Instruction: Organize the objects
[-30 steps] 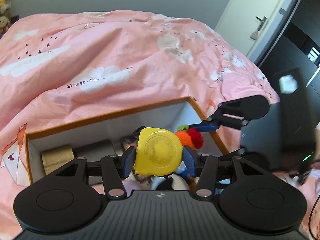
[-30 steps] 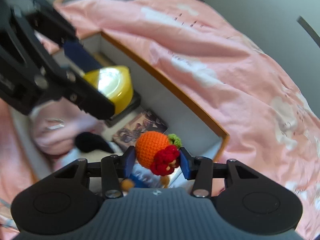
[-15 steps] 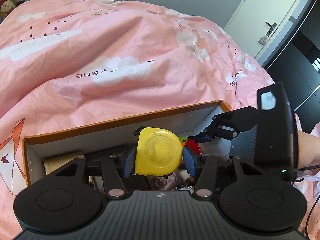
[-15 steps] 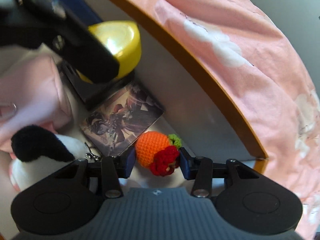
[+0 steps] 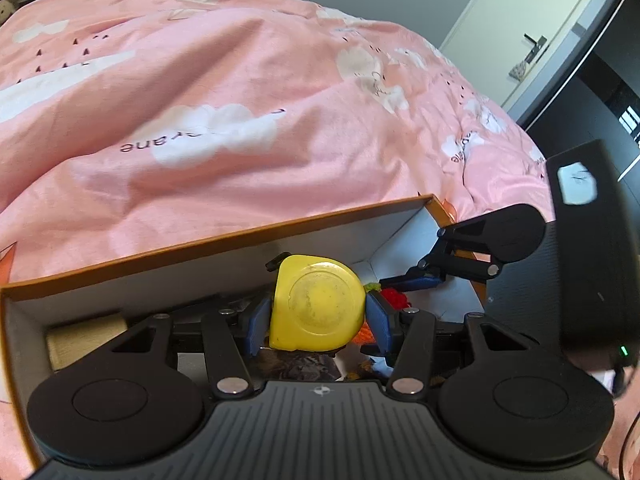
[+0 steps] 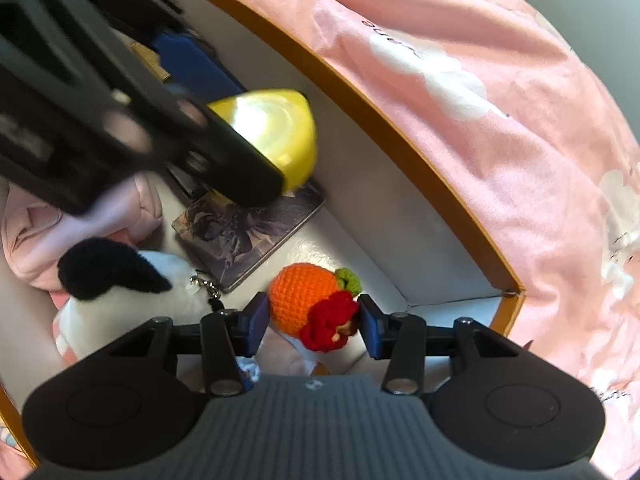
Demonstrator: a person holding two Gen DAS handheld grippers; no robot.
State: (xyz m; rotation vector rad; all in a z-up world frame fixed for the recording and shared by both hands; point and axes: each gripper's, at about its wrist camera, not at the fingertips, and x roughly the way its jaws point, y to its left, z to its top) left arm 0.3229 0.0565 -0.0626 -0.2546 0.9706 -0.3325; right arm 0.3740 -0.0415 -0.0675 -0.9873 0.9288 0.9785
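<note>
A yellow tape measure point(image 5: 316, 306) sits frame-centre, flat face up; the crocheted orange (red flower attached) point(image 6: 304, 298) sits lower centre inside the box point(image 6: 400, 148).

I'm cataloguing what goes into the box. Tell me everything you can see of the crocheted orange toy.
The crocheted orange toy is a round ball of orange yarn with a small green leaf at its top right and a red knitted flower on its lower front. It looks soft. It sits low inside the box, near a corner, between the pads of the right gripper, whose jaws are opening; a gap shows at the right pad.
</note>
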